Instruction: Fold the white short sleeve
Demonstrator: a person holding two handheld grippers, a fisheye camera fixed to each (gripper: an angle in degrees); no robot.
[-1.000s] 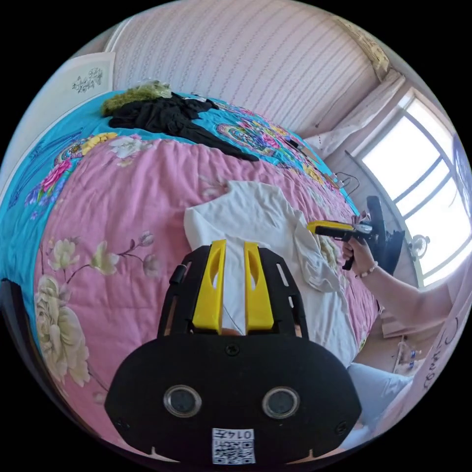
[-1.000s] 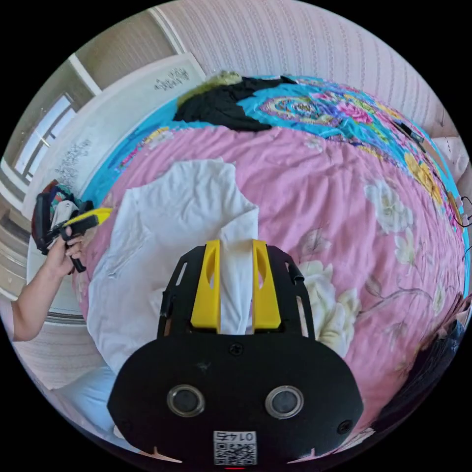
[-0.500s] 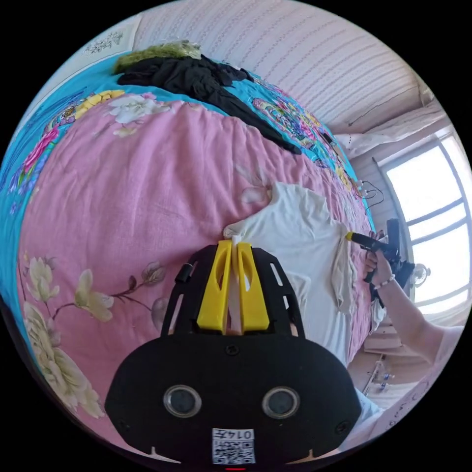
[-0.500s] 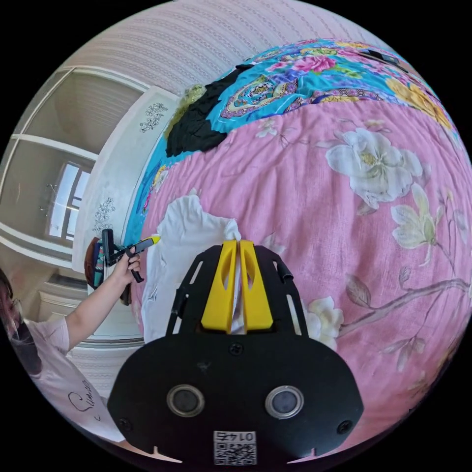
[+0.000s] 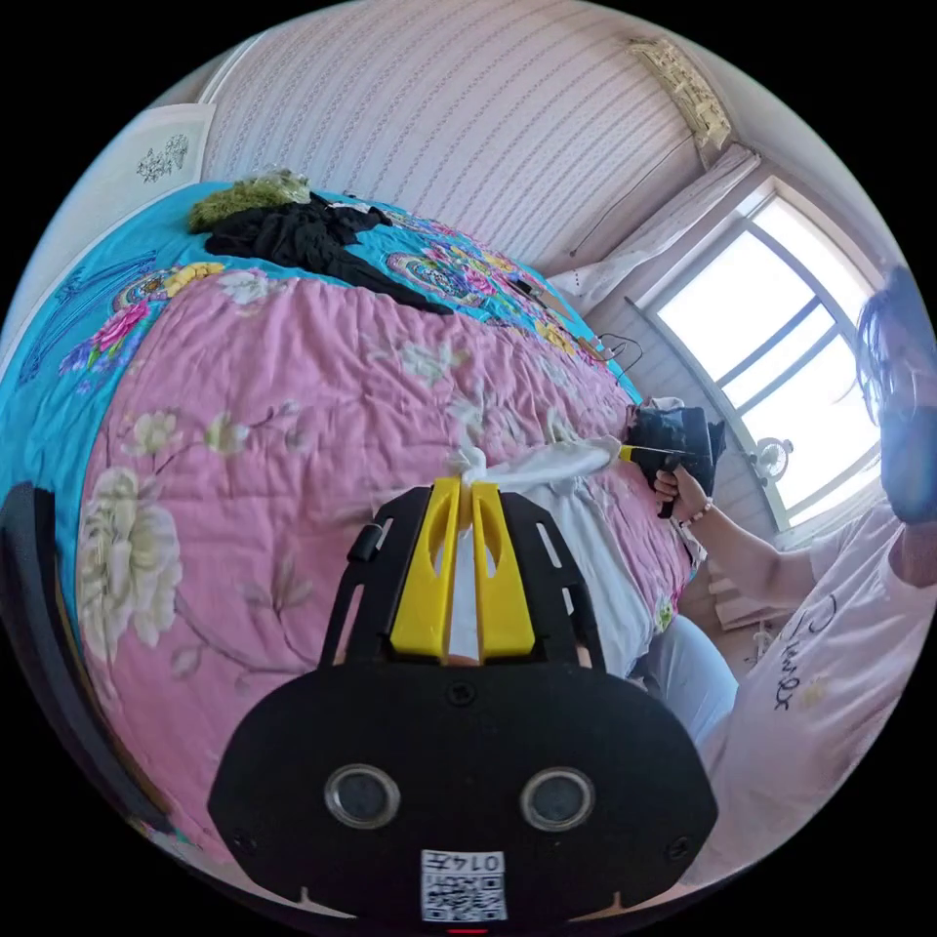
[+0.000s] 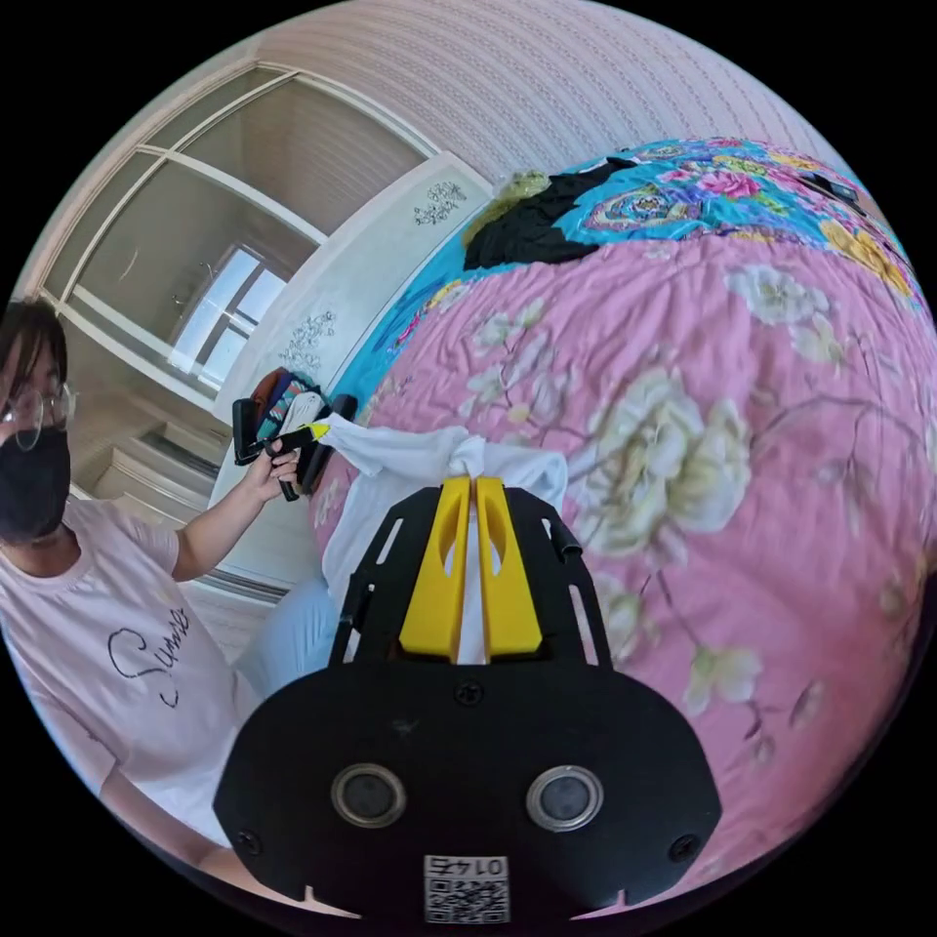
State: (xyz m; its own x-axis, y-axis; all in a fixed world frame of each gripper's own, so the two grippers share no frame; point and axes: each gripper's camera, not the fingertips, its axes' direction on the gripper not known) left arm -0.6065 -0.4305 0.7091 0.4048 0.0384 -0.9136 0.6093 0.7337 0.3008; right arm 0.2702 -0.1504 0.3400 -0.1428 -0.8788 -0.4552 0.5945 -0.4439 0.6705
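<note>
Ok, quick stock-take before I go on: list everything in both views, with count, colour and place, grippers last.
white short-sleeve shirt: one, white, stretched between both grippers above the quilt's near edge.
pink floral quilt: one, pink with pale flowers, covering the near part of the bed.
turquoise patterned bedspread: one, turquoise with bright motifs, beyond the pink quilt.
black garment: one, black, heaped on the turquoise bedspread.
green fuzzy item: one, olive green, beside the black garment.
window: one, bright, behind the right gripper.
left gripper: yellow jaws shut on the shirt.
right gripper: yellow jaws shut on the shirt.
</note>
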